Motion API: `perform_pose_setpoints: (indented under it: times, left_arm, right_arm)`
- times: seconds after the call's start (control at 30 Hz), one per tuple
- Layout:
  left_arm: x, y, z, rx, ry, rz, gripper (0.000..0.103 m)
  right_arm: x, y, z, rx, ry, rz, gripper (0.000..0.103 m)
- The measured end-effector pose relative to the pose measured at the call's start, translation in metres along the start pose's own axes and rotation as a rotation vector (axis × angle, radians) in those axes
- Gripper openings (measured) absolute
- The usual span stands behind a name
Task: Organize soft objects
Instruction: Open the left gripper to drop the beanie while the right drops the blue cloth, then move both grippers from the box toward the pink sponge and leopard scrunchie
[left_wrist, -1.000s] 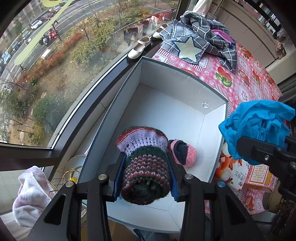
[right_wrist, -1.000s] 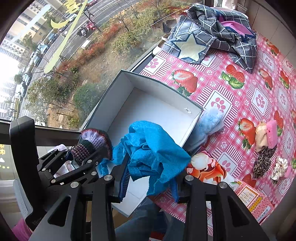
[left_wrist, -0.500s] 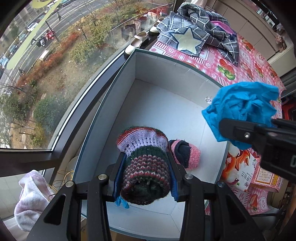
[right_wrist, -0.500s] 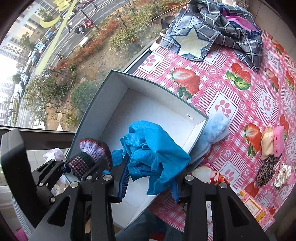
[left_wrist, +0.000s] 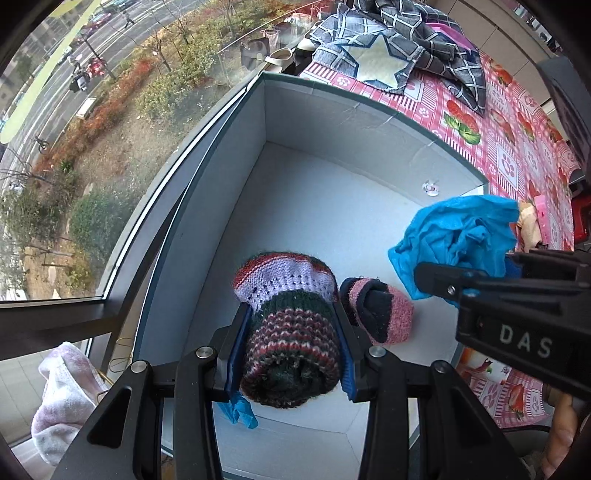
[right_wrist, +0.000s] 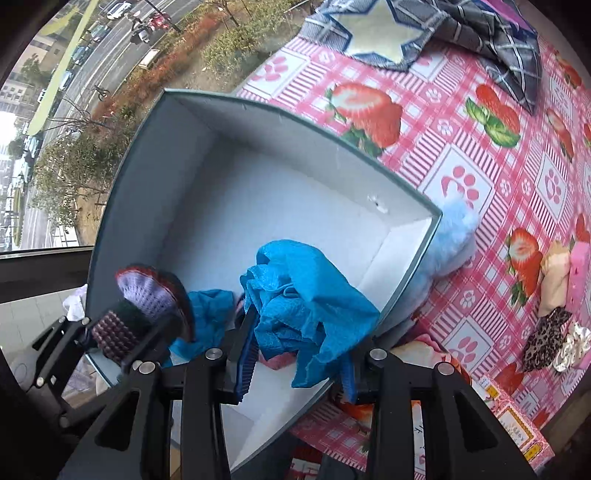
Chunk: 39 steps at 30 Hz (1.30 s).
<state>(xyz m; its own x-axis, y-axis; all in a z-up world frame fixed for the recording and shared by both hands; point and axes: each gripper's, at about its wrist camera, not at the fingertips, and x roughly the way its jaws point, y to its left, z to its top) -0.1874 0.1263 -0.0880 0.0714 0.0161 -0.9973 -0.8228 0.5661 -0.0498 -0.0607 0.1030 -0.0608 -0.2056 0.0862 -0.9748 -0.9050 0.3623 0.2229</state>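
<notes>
- Your left gripper (left_wrist: 291, 354) points down into the grey box (left_wrist: 207, 206), its blue pads clamped on both sides of a rolled knitted hat (left_wrist: 290, 328).
- Your right gripper (right_wrist: 299, 354) pinches a crumpled blue cloth (right_wrist: 303, 291) between its pads; the cloth bulges up past the fingertips and hangs over the box's near right corner.
- Seen from your left side, that cloth sits to the right of the hat, above the box's white floor.
- You can see a pink and navy sock bundle (left_wrist: 376, 310) lying on the box floor, just beside the left gripper's right finger.
- Your hat is striped in maroon, dark green and lilac, rolled into a thick tube with its open end facing the camera.
- Your cloth is bright turquoise, thin and heavily wrinkled.
- Outside the box, a pale blue fluffy item (right_wrist: 452, 240) rests against its right wall on the strawberry tablecloth (right_wrist: 461, 155).
</notes>
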Motion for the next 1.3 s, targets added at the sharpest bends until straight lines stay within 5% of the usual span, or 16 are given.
perform_pose_setpoints:
  times: [0.37,0.43,0.5,0.6,0.73,0.8,1.1,1.3]
  left_arm:
    - [-0.005,-0.005,-0.001,0.007,-0.034,0.003,0.048]
    - [-0.008,-0.005,-0.004,0.01,-0.041,-0.002,0.058]
    - [-0.013,-0.004,-0.007,0.008,-0.061,-0.026,0.083]
    - [-0.02,-0.005,-0.013,0.01,-0.088,-0.068,0.084]
    - [-0.026,-0.007,-0.018,0.014,-0.09,-0.127,0.087]
    - [-0.031,-0.007,-0.021,0.01,-0.106,-0.16,0.09]
    - [-0.077,-0.009,-0.027,0.001,-0.262,-0.333,0.095]
    - [-0.121,-0.017,-0.031,0.058,-0.409,-0.316,0.096]
  right_arm:
    - [-0.025,0.003,-0.004,-0.03,-0.052,0.021,0.038]
    - [-0.031,0.003,-0.005,-0.033,-0.062,0.033,0.05]
    - [-0.037,0.006,-0.008,-0.037,-0.079,0.037,0.059]
    - [-0.045,0.007,-0.011,-0.046,-0.1,0.043,0.084]
    - [-0.055,0.013,-0.012,-0.044,-0.103,0.045,0.086]
    - [-0.06,0.01,-0.016,-0.036,-0.119,0.057,0.103]
    - [-0.096,-0.002,-0.034,0.022,-0.187,0.117,0.103]
    - [-0.12,-0.008,-0.048,0.057,-0.232,0.17,0.103]
